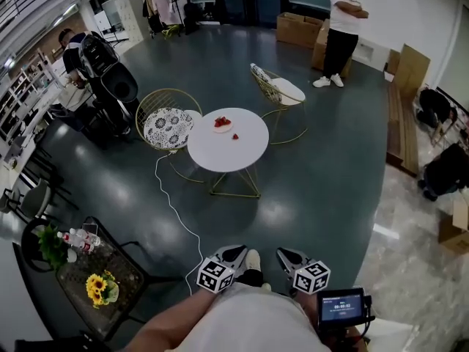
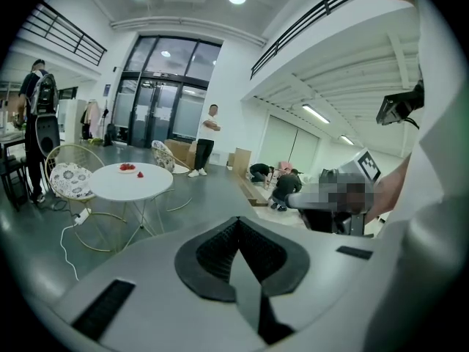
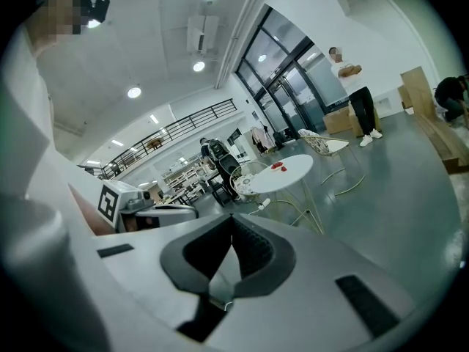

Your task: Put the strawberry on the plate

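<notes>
Strawberry (image 1: 235, 136) lies just beside plate (image 1: 223, 125), mid table (image 1: 220, 160); floor (image 1: 293, 196) open in front.

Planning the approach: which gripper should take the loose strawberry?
Right, marginally. The left gripper and right gripper are both shut, empty, far from the table; the strawberry lies right of the plate, so the right likely reaches it without crossing.

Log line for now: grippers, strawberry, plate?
left gripper shut, empty | right gripper shut, empty | strawberry loose on white table beside plate | plate holds red fruit | grippers far from table
</notes>
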### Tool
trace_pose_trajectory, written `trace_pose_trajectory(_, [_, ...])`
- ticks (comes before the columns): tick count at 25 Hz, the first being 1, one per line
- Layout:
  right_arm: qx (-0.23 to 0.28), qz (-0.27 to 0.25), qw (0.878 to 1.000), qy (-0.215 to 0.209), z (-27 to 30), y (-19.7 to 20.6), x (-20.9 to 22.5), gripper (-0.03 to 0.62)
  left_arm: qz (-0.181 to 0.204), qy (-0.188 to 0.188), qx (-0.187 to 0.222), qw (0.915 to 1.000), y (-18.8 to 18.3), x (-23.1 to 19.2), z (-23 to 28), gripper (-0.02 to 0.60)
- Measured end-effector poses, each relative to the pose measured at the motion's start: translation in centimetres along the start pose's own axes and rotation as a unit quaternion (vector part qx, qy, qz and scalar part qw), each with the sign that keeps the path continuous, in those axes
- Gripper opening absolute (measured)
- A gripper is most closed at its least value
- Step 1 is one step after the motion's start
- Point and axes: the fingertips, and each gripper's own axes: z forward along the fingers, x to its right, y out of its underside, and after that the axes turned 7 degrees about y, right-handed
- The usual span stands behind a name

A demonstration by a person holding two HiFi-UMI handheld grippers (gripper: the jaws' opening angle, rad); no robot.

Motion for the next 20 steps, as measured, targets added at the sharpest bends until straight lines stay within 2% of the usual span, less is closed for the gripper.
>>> trace_pose_trajectory(11, [-0.013,0.015,0.999,0.027,2.8,-1.7,4.7,0.008,-0.002,0.023,-0.001,0.9997,-2.8,-3.6,5.3,0.008])
trace_pose_trajectory(20, [-0.021,-0.003,1.0,0.018,8.7,-6.9,7.4,0.008,-0.012,0.006,0.002,0.9999,-5.9,-10.4,7.9,0.008])
